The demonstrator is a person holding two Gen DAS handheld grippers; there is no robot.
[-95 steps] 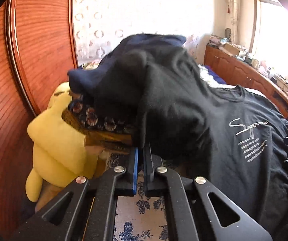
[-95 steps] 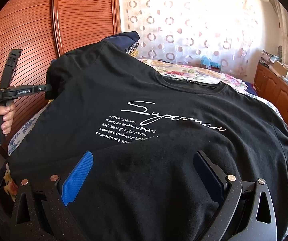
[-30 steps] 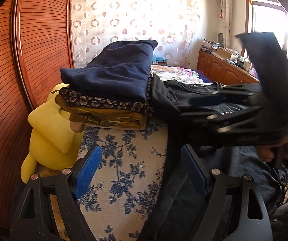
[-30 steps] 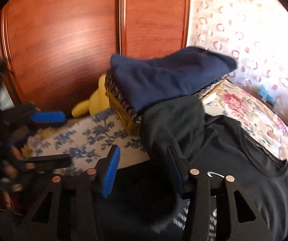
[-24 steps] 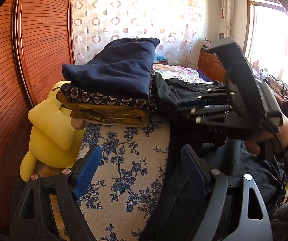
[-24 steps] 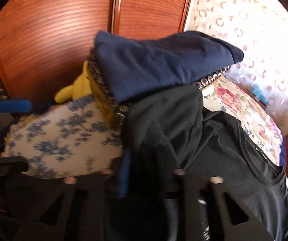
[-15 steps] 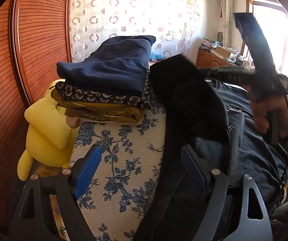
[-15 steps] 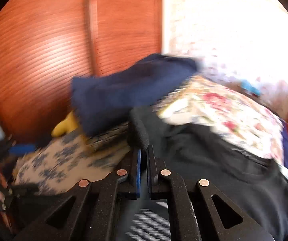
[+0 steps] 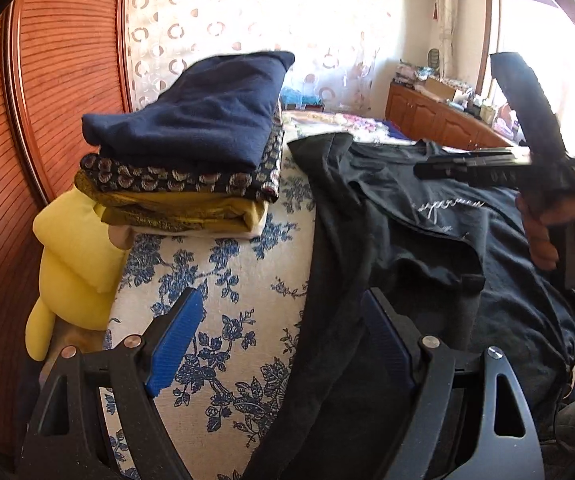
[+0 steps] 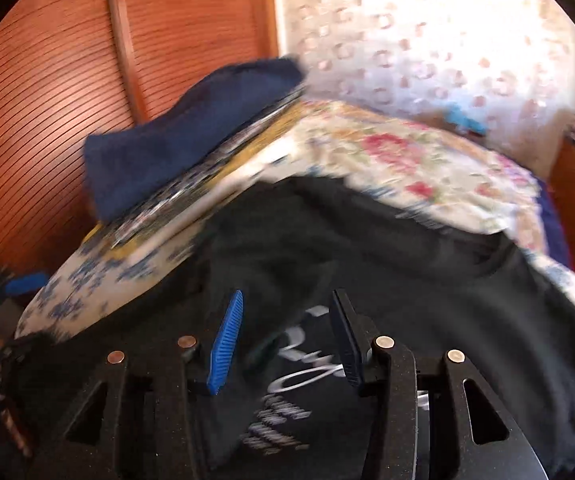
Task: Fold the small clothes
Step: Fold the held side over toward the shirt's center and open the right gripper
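A black T-shirt [image 9: 427,240] with white script lies face up on the bed, its near sleeve folded in over the chest. My left gripper [image 9: 283,340] hovers open over the shirt's side edge; the cloth runs under the gap between the blue pads, not pinched. My right gripper [image 10: 283,340] hangs over the printed chest [image 10: 299,364]. Its jaws are opening and nothing is between them. In the left wrist view its black body [image 9: 487,166] shows at the right, held by a hand [image 9: 543,236]. The right wrist view is motion-blurred.
A stack of folded clothes [image 9: 207,132], navy on top, sits at the bed's far left corner beside the shirt. A yellow plush toy [image 9: 75,248] is wedged against the wooden wardrobe [image 9: 47,80]. A cluttered sideboard [image 9: 439,120] runs under the window. The floral bedsheet [image 9: 215,280] is bare left of the shirt.
The right gripper shut on the sleeve near the stack, carried it rightward over the chest, and its jaws have now parted, leaving the sleeve lying there. The left gripper stayed open, nearly still.
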